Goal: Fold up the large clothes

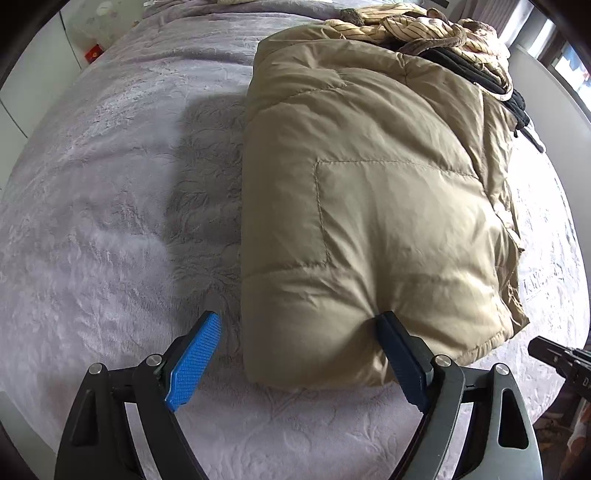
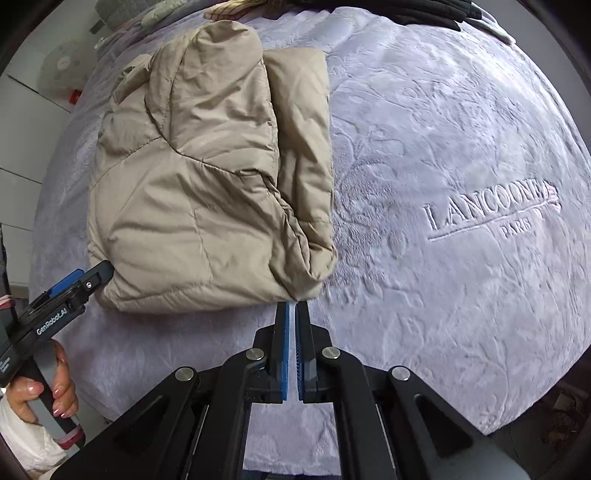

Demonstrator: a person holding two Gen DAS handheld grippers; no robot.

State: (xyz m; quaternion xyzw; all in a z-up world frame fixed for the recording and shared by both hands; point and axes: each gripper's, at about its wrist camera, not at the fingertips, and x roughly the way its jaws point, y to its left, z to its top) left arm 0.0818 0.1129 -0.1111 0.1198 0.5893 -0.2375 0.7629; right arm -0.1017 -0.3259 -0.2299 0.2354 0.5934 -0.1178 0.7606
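Observation:
A tan puffer jacket (image 1: 369, 206) lies folded into a thick bundle on the lilac bedspread (image 1: 103, 206). My left gripper (image 1: 299, 325) is open; its right finger presses into the jacket's near edge and its blue left pad (image 1: 195, 362) hangs over the bedspread beside it. In the right wrist view the jacket (image 2: 199, 177) lies left of centre, and my right gripper (image 2: 292, 306) is shut just at its near right corner, gripping nothing that I can see. The left gripper also shows there (image 2: 77, 284), at the jacket's near left corner.
A pile of striped cream and black clothes (image 1: 436, 33) lies at the bed's far end behind the jacket. The bedspread bears an embossed logo (image 2: 487, 210) to the right of the jacket. White cabinets (image 1: 33, 74) stand on the left.

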